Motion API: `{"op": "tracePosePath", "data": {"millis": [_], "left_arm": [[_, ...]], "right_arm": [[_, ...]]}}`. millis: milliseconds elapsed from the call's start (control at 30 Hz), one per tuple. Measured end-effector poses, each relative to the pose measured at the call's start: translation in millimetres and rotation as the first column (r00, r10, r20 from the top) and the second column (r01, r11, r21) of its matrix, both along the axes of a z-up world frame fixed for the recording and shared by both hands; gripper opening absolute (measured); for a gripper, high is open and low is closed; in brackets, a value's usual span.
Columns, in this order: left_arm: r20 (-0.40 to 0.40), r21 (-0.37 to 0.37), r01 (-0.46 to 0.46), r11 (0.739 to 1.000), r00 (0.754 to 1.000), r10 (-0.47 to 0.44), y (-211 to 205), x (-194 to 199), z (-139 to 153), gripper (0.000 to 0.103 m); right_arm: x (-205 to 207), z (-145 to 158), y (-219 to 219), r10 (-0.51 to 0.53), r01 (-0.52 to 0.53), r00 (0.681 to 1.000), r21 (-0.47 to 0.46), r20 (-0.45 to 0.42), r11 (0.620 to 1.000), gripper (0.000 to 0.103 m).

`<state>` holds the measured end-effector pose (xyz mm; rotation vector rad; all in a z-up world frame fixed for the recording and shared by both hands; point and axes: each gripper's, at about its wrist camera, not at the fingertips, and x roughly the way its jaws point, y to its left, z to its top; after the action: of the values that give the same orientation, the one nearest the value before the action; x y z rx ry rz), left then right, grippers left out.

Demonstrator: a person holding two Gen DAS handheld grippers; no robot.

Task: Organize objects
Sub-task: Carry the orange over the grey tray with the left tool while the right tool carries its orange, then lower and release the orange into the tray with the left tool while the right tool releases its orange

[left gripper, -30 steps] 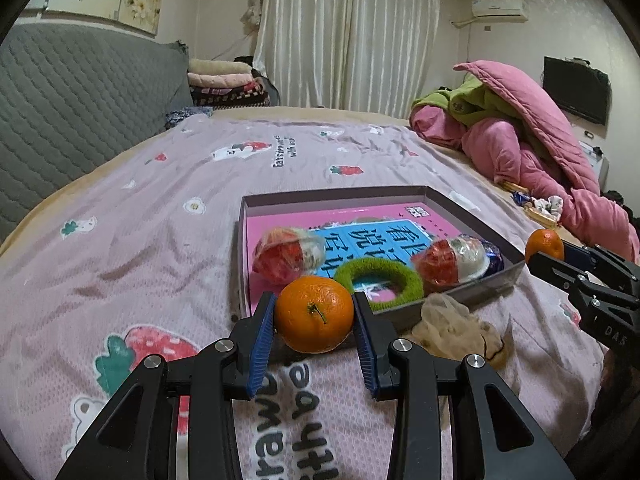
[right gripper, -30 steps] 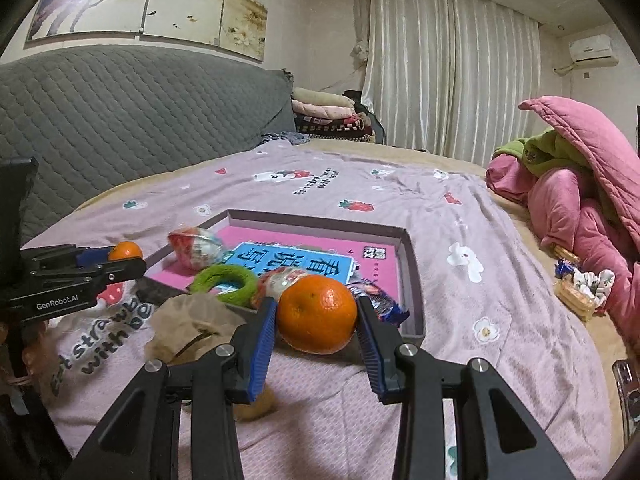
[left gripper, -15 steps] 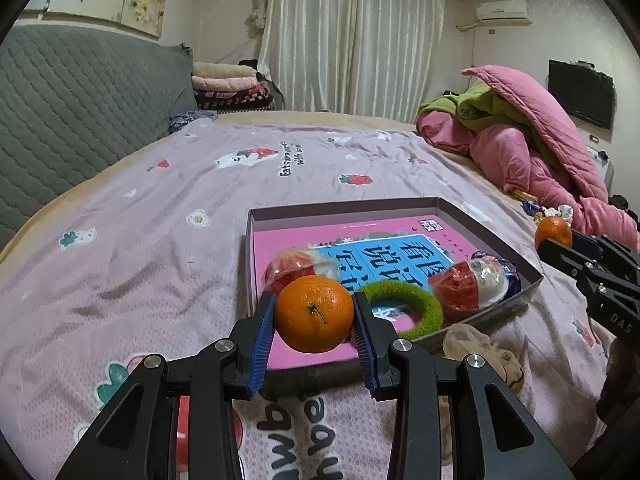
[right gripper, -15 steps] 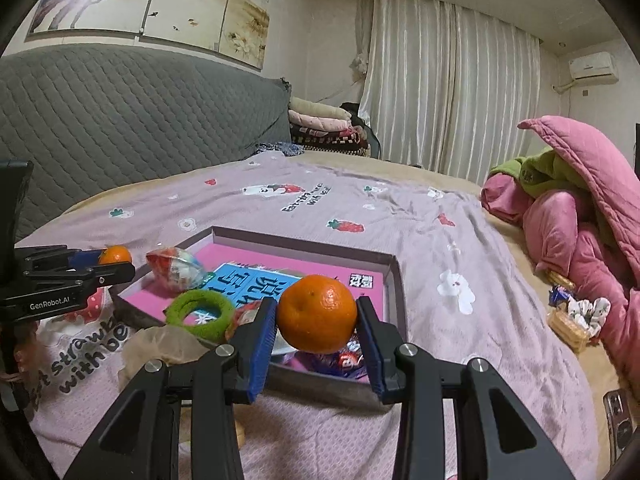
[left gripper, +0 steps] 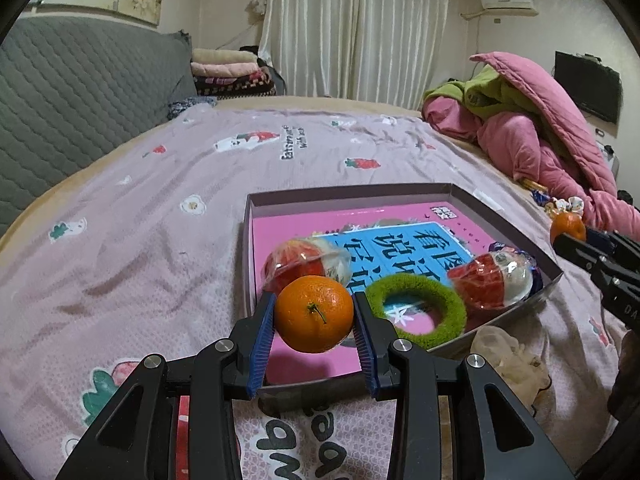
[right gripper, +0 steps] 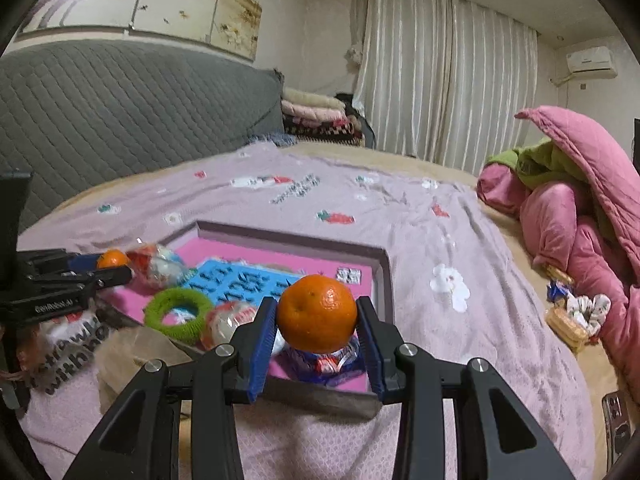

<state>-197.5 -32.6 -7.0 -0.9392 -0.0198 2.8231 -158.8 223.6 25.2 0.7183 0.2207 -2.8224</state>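
We hold one orange (left gripper: 314,308) in each clenched claw, left claw (left gripper: 315,334) and right claw (right gripper: 317,336), low centre of frame, above the tray (left gripper: 348,196), ready to drop them in.

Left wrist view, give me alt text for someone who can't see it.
The left claw grips an orange above the near edge of a shallow box on a bed; the box holds a pink book, a green ring and two wrapped snacks.
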Motion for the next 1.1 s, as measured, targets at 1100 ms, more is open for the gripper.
{"op": "tracePosePath", "data": {"millis": [1100], "left_arm": [[0.048,0.014,0.004,1.0,0.999,-0.004,2,-6,-17,0.039]], "right_arm": [[-20,-33,-20,0.054,-0.062,0.992,0.069,0.113,0.996,0.04]]}}
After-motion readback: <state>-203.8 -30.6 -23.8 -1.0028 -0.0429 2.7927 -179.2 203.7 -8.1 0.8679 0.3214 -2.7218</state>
